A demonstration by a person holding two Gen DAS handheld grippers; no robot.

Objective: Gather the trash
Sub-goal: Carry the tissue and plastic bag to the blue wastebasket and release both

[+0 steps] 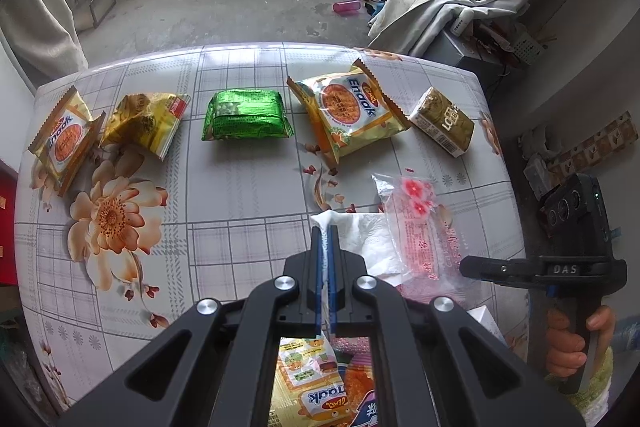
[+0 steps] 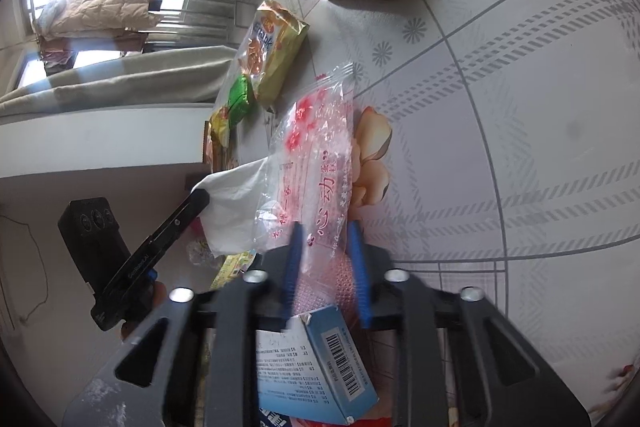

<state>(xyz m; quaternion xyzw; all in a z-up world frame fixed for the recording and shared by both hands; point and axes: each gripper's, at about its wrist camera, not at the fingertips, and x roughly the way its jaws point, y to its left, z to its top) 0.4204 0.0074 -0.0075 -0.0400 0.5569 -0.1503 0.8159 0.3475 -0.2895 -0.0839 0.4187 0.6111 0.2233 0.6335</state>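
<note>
My left gripper (image 1: 325,229) is shut on the edge of a white tissue (image 1: 370,247), which lies on the floral tablecloth (image 1: 240,227). The tissue also shows in the right wrist view (image 2: 232,205). A clear wrapper with pink flowers (image 1: 420,227) lies just right of it. My right gripper (image 2: 326,227) is part open, its blue fingers (image 2: 294,251) on either side of that wrapper (image 2: 316,163); I cannot tell if they grip it. In the left wrist view the right gripper (image 1: 480,267) is seen from the side beside the wrapper.
Along the table's far side lie two Enaak snack packs (image 1: 60,139) (image 1: 348,107), a yellow pack (image 1: 144,123), a green pack (image 1: 246,115) and a gold carton (image 1: 444,123). More wrappers (image 1: 316,379) and a blue box (image 2: 340,355) lie under the grippers. The table edge (image 1: 516,227) is at right.
</note>
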